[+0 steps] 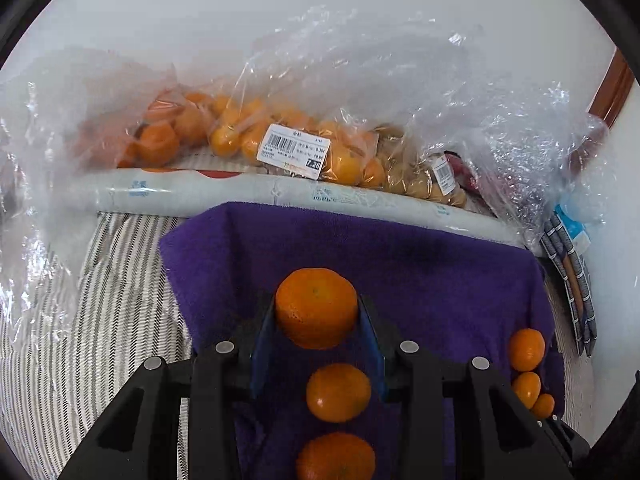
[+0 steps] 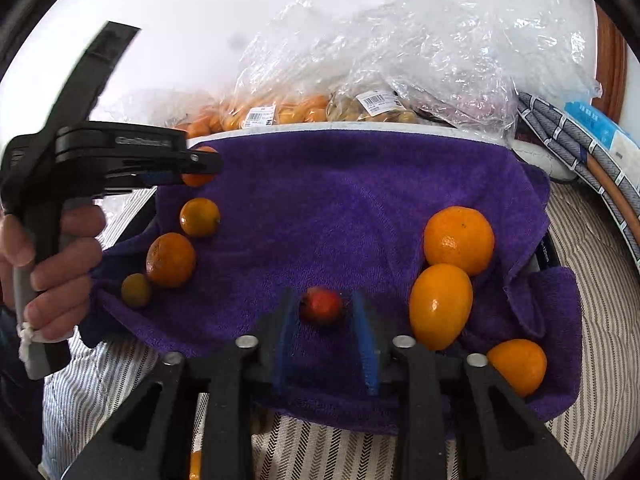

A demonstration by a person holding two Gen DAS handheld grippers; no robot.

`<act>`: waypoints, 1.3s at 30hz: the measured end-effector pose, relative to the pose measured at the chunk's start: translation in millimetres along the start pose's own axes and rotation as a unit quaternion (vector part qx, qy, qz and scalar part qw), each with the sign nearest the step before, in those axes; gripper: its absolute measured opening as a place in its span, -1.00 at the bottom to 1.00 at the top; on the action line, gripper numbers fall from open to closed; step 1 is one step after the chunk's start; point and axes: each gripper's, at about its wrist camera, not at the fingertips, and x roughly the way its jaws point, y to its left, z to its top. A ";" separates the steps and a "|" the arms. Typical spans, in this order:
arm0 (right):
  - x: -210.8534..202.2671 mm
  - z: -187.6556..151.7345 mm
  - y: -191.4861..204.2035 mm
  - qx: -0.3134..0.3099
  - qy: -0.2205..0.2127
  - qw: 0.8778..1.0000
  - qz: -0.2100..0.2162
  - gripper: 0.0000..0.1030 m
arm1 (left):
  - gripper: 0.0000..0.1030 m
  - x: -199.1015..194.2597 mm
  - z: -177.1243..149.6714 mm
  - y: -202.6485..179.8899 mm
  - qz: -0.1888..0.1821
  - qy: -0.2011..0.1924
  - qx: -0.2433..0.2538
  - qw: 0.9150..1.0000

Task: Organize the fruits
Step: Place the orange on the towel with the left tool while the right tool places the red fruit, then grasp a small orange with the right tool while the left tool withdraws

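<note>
Between the blue pads of the left gripper (image 1: 317, 312) sits a mandarin (image 1: 316, 307), both pads touching its sides, so it is grasped, near the far left edge of the purple towel (image 1: 440, 272). Two more mandarins (image 1: 338, 392) lie in a line behind it. The right gripper (image 2: 322, 312) stands apart around a small red fruit (image 2: 321, 305) without touching it, close to the near towel edge. Bare towel lies in the middle; the bagged fruit (image 1: 280, 140) is beyond the far edge.
</note>
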 end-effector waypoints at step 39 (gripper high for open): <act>-57.0 -84.6 54.5 -0.021 0.009 0.999 0.032 -0.28 | 0.04 -153.6 -122.3 51.7 0.047 -0.029 -0.030 0.998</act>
